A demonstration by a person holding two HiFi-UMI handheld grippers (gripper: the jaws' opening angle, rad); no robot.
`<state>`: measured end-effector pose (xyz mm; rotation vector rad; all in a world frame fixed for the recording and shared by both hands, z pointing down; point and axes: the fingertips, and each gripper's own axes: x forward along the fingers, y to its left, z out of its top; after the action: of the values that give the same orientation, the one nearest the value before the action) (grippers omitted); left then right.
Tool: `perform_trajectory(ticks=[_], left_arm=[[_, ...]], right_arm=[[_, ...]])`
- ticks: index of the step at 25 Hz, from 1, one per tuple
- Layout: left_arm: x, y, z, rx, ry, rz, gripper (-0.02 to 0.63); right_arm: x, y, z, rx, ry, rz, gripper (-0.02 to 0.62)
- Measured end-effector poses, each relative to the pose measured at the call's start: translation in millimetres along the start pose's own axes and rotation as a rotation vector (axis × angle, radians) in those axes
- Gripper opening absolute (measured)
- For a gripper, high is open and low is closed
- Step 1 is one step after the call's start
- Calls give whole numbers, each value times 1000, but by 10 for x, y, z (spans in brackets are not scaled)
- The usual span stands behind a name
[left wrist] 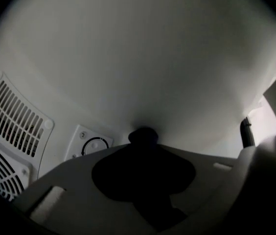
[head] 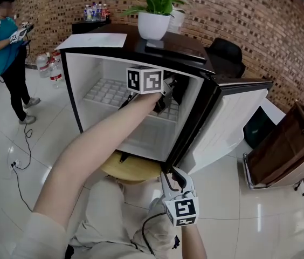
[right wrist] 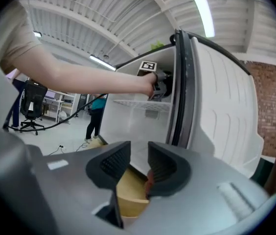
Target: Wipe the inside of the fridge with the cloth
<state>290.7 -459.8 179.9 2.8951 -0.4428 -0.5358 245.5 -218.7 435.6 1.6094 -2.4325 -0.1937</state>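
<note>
One hand-held gripper [head: 166, 100] with cloth [left wrist: 143, 173] inside fridge [head: 87, 77]

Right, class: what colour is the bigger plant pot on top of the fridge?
White; the plant pot shows best in the head view.

Fridge [head: 87, 74] front open; wire shelf [head: 106, 90] splits cavity; door [head: 227, 123] swung rt, blocks that side.

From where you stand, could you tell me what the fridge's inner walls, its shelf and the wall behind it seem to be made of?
Inner walls: likely moulded plastic, smooth matte white with rounded corners.
Shelf: a white open grid, probably coated wire, possibly plastic.
Wall: brick, with rough reddish-brown courses and pale mortar lines.
</note>
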Motion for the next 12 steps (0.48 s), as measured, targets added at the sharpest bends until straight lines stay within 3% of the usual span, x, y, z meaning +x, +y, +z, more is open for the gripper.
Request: perform_trajectory(ticks=[4, 9, 12], left_arm=[[-211, -342, -35, -21, 11, -61, 100], [-567, -904, -40, -12, 2, -157, 100], [-666, -929, -45, -19, -5, -129, 100]], right_arm=[[46, -17, 145, 0, -19, -12, 114], [84, -44, 167, -7, 29, -35, 114], [104, -78, 222, -2, 41, -44, 114]])
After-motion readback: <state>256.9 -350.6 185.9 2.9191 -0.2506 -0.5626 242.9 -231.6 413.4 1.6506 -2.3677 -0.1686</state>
